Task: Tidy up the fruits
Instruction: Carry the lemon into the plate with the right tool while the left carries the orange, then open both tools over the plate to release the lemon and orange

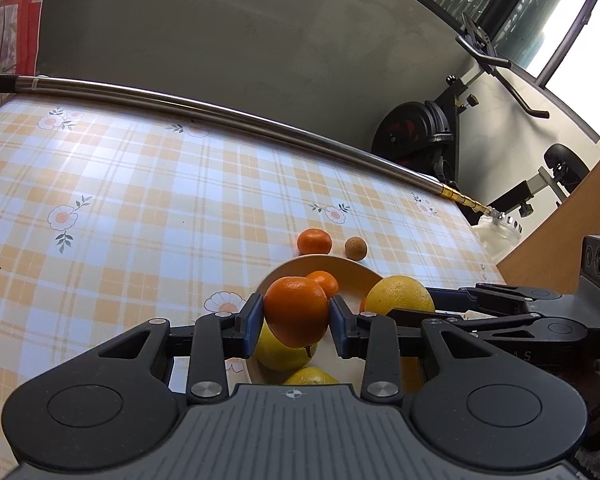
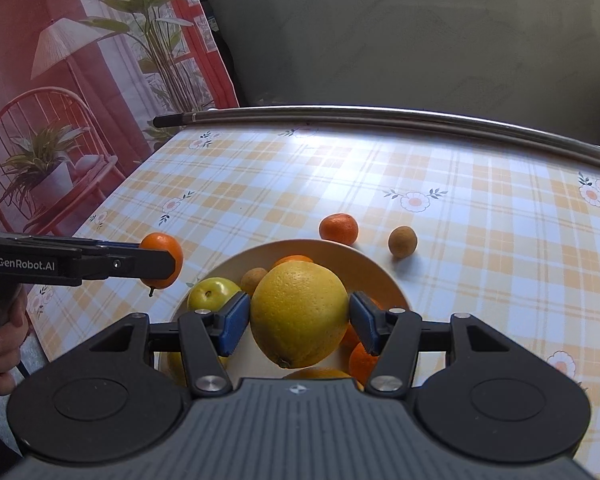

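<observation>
Fruit sits piled in a cream bowl (image 2: 380, 276), the landmark for everything else: a yellow-green apple (image 2: 212, 294) lies against its left inner wall, a small tan fruit (image 2: 254, 278) beside that, and oranges (image 2: 362, 360) show on its right side, partly hidden. Above the bowl, the right tool (image 2: 299, 322) pinches a large yellow citrus (image 2: 300, 312) between its blue pads, which press on both flanks. The left tool (image 1: 296, 322) is likewise closed on an orange (image 1: 298, 310), held above the bowl's left edge; in the right wrist view its stalk end pokes out below the black finger. Beyond the bowl's far rim, on the checked worktop (image 2: 480, 240), rest a mandarin (image 2: 339, 229) and, to its right, a small brown round fruit (image 2: 402, 242), apart from each other. The bowl's near part is covered by the tools' bodies, so what lies there cannot be made out. A metal pole (image 2: 380, 114) runs along the worktop's far edge.
</observation>
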Demonstrator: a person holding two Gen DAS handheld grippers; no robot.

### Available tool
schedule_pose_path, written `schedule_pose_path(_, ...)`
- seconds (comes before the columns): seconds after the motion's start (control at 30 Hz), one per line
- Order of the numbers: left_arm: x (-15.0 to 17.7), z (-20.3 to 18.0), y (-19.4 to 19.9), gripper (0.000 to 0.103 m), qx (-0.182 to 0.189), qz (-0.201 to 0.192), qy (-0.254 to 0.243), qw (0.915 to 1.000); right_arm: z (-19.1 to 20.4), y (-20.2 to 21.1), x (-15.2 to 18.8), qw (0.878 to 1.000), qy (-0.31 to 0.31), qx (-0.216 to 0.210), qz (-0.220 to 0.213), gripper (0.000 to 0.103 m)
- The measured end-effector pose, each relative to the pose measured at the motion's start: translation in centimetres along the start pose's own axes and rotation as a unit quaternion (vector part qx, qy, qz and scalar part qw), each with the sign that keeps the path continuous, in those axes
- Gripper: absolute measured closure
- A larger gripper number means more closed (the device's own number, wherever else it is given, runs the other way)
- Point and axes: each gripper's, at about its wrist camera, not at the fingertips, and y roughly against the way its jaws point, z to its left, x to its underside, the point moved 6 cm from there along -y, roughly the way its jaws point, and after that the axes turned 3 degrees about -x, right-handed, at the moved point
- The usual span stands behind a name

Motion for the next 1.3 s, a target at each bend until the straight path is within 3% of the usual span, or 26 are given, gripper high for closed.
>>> schedule_pose_path(0.53,0.2,0.4,-0.1,0.066,-0.006,0.004,0.009,0.9999,2.8,-2.6,2.1,0.997,0.050,-0.026,0.051,0.045)
schedule_pose_path(0.87,0.2,0.5,-0.3,0.066,-0.008,0.007,0.013,0.9999,2.7,-2.9,2.1,0.997,0.043,-0.030,0.065,0.045)
schedule_pose_path(1.3,-0.1,-0.1,-1.0,0.066,-0.005,0.013,0.003,0.9999,-0.3,-0.2,-0.5,1.000,0.000,-0.003,0.002,0.045)
